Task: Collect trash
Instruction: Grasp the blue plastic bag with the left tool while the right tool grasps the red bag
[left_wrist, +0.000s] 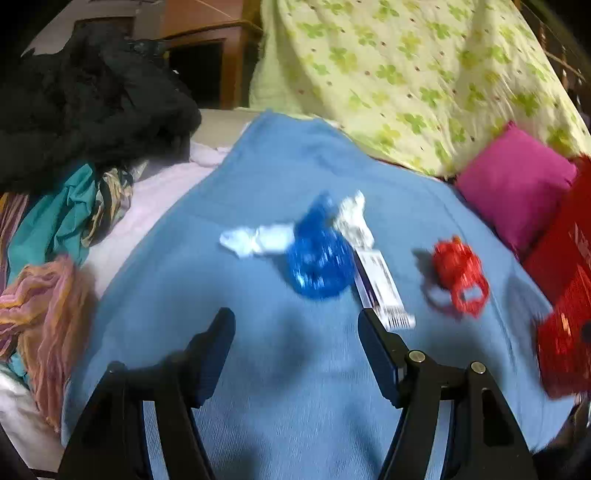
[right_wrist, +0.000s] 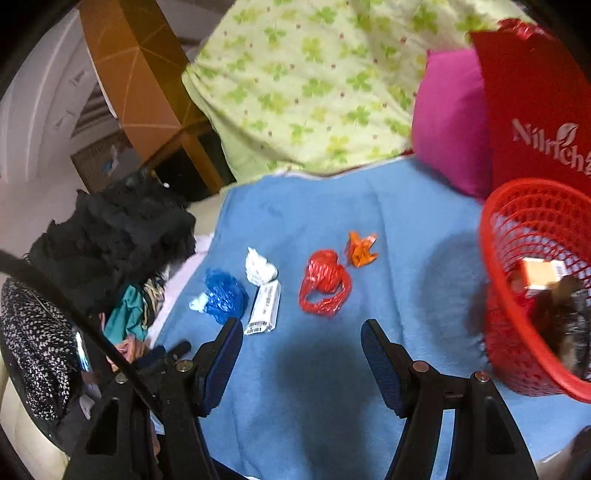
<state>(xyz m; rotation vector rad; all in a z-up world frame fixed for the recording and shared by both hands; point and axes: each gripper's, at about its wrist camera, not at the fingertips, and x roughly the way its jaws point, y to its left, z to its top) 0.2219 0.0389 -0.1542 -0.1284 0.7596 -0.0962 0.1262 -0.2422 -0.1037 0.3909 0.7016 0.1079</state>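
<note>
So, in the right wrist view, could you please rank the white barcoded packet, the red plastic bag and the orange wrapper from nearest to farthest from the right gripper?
From the right gripper:
1. White barcoded packet, just off its left finger, on the blue blanket.
2. Red plastic bag, ahead and slightly right.
3. Orange wrapper, just behind the red bag.

Trash lies loose on the blue blanket (right_wrist: 332, 369). Crumpled blue plastic bag (right_wrist: 225, 297), with a white scrap (right_wrist: 198, 303) touching its left edge. Crumpled white paper (right_wrist: 260, 271) just beyond a flat white barcoded packet (right_wrist: 265, 308). Knotted red plastic bag (right_wrist: 325, 282), handle loops splayed. Small orange wrapper (right_wrist: 360, 249) just behind it. Red mesh basket (right_wrist: 517, 236) at right, tilted, holding a small box (right_wrist: 541, 275).
</note>
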